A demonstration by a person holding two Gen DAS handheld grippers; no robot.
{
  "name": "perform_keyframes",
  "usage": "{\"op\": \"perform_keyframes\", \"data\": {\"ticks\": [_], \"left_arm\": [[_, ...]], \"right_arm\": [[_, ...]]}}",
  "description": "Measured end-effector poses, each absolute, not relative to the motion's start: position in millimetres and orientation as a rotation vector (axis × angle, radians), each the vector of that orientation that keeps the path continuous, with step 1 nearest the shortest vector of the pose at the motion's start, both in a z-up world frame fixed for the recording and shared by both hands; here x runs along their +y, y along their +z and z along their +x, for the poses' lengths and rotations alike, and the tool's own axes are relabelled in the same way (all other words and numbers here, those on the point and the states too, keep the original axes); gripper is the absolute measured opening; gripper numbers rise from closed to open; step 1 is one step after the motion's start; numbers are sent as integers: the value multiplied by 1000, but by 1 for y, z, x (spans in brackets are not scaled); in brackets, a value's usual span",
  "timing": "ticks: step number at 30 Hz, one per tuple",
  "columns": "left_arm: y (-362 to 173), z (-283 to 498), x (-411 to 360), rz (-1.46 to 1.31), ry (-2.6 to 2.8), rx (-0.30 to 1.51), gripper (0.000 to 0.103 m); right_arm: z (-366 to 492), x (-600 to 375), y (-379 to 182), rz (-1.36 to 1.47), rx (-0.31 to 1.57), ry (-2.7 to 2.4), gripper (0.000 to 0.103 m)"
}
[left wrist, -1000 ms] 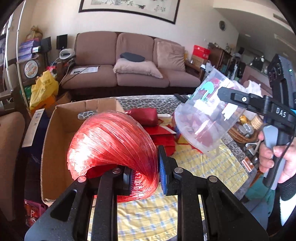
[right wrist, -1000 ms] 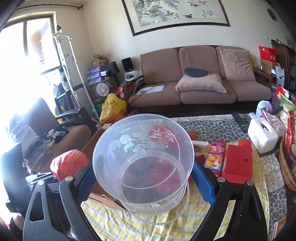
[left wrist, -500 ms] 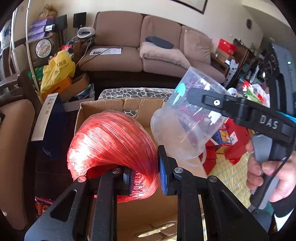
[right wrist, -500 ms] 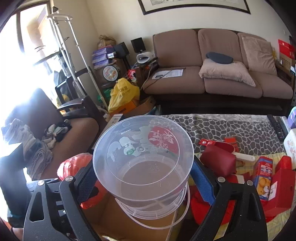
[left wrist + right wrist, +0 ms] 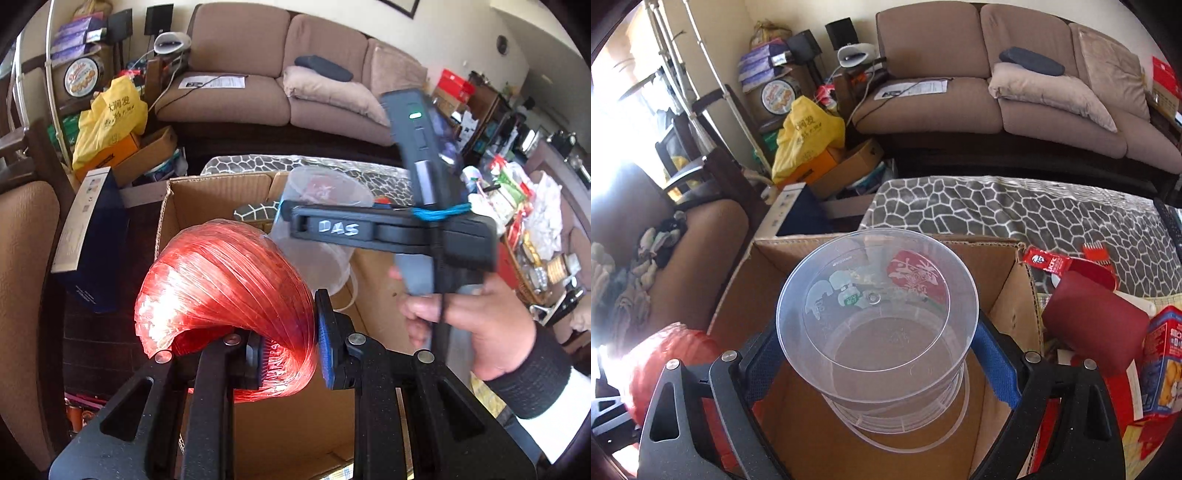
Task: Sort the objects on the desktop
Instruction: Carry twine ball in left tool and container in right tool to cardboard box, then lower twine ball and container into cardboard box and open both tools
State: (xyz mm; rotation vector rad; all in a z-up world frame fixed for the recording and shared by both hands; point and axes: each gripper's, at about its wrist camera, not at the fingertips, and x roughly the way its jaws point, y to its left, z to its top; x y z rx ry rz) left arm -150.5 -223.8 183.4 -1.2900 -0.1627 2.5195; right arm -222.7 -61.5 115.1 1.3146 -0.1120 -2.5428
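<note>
My left gripper (image 5: 290, 347) is shut on a red shiny plastic-wrapped bundle (image 5: 225, 295) and holds it over the near left part of an open cardboard box (image 5: 207, 195). My right gripper (image 5: 877, 369) is shut on a clear plastic bucket (image 5: 877, 317) with printed labels and a thin handle, held above the box (image 5: 1008, 295). In the left wrist view the right gripper (image 5: 332, 230) crosses in front, with the bucket (image 5: 325, 192) behind it. The red bundle (image 5: 665, 362) shows at the lower left of the right wrist view.
The box sits at the left end of a table with a pebble-pattern cloth (image 5: 1015, 206). Red packets, a dark red pouch (image 5: 1093, 325) and a snack box (image 5: 1163, 358) lie to its right. A brown chair (image 5: 26, 280) stands left. A sofa (image 5: 277, 81) is behind.
Both grippers moved left from the yellow checked cloth to above the cardboard box and tilted downward. The right gripper with the bucket came closer, crossing in front of the left one.
</note>
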Motion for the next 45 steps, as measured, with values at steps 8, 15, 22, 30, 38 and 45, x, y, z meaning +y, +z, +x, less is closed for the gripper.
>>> {"op": "perform_keyframes", "data": {"ticks": [8, 15, 22, 30, 38, 45], "left_arm": [[178, -146, -216, -1297, 2489, -146, 20], [173, -139, -209, -1325, 2471, -134, 20], [168, -148, -189, -1387, 2425, -89, 20], [135, -181, -140, -1595, 2349, 198, 20], [88, -221, -125, -1829, 2267, 388, 24], [74, -245, -127, -1906, 2297, 406, 22]], "right_arm": [[-230, -80, 74, 1406, 209, -2618, 93], [-218, -85, 79, 1347, 437, -2647, 94], [-185, -61, 143, 1157, 373, -2639, 94], [-143, -11, 171, 1148, 374, -2554, 94], [-108, 28, 179, 1103, 314, -2513, 94], [-91, 48, 177, 1064, 275, -2477, 94]]}}
